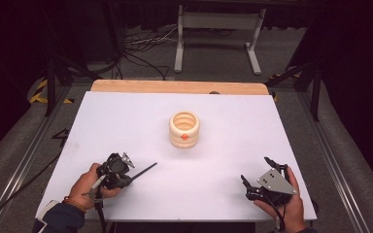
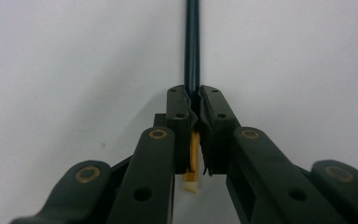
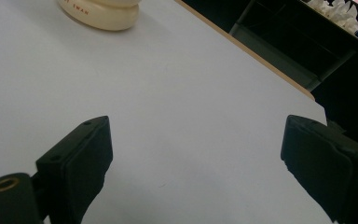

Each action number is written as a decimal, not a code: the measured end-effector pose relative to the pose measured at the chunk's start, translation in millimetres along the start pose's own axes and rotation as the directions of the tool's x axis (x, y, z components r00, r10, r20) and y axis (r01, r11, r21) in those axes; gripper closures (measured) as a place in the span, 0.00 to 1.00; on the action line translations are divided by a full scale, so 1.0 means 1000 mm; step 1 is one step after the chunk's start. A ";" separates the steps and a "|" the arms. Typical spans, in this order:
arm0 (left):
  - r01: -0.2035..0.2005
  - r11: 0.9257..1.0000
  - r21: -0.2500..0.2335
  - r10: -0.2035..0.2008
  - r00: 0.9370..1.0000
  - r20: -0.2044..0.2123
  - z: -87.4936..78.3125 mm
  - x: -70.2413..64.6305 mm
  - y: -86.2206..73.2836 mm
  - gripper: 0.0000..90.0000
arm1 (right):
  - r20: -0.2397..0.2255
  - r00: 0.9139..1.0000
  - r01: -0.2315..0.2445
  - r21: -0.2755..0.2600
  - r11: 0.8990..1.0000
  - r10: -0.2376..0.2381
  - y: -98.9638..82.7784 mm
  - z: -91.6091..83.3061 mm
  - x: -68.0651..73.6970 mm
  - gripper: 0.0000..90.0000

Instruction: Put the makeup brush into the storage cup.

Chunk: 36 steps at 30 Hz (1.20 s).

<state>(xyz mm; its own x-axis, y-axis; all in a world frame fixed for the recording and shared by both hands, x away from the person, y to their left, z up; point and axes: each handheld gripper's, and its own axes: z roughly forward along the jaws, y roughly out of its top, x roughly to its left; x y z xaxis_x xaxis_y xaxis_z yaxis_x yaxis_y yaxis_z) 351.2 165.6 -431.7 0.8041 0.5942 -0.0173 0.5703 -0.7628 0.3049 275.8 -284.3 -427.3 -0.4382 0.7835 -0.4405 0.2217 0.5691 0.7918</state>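
On the white table [image 1: 126, 121], the left tool [image 2: 193, 105] clamps a dark pencil [image 2: 192, 46] pointing straight ahead.

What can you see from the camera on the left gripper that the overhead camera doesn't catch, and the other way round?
The left gripper view shows the yellow end of the thin dark stick tucked behind the closed jaws. The high view shows the cream ribbed pot, the right gripper with jaws apart, and both hands. Both show the left gripper clamped on the stick and the white table.
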 end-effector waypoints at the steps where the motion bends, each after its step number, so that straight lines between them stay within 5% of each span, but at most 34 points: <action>1: -0.007 1.000 0.005 0.007 1.000 0.003 0.000 0.000 0.001 0.92 | -0.001 1.000 0.004 0.000 1.000 -0.004 0.000 0.000 0.001 0.11; 6: -0.044 0.999 0.006 0.044 0.999 -0.013 0.000 -0.002 0.001 0.92 | -0.004 1.000 0.018 0.002 1.000 -0.018 0.001 0.000 0.003 0.11; 8: -0.059 0.998 0.004 0.059 0.998 0.000 -0.001 -0.001 0.001 0.92 | -0.002 1.000 0.018 0.000 1.000 -0.018 0.001 0.000 0.003 0.11; 10: -0.055 0.998 -0.024 0.056 0.996 0.066 -0.002 0.002 0.000 0.93 | -0.002 1.000 0.020 -0.002 1.000 -0.020 0.002 0.000 0.003 0.11; 17: -0.074 0.996 -0.050 0.077 0.995 0.061 -0.008 -0.001 0.008 0.92 | 0.003 1.000 0.021 -0.014 1.000 -0.021 0.004 0.000 0.005 0.14; 20: -0.089 0.994 -0.056 0.093 0.993 0.074 -0.010 -0.004 0.018 0.92 | -0.025 1.000 -0.003 -0.025 1.000 0.003 0.007 0.001 0.008 0.17; 26: -0.114 0.990 -0.078 0.121 0.988 0.097 -0.010 -0.010 0.043 0.92 | -0.045 0.998 0.051 -0.068 0.996 -0.054 0.015 0.002 0.023 0.19; 30: -0.141 0.987 -0.076 0.149 0.983 0.107 -0.007 -0.014 0.061 0.92 | -0.122 0.993 -0.018 -0.083 0.996 0.007 0.021 0.006 0.028 0.24; 36: -0.187 0.980 -0.069 0.194 0.974 0.116 -0.009 -0.022 0.087 0.92 | -0.119 0.990 0.061 -0.096 0.993 -0.072 0.033 0.015 0.043 0.24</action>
<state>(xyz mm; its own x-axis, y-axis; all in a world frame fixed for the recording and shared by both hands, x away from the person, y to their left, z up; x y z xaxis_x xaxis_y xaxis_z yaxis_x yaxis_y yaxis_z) 381.9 88.7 -396.0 0.9135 0.4011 -0.0682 0.3967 -0.8411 0.3676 277.4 -227.6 -426.2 -0.5537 0.7050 -0.4432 0.1095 0.5892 0.8005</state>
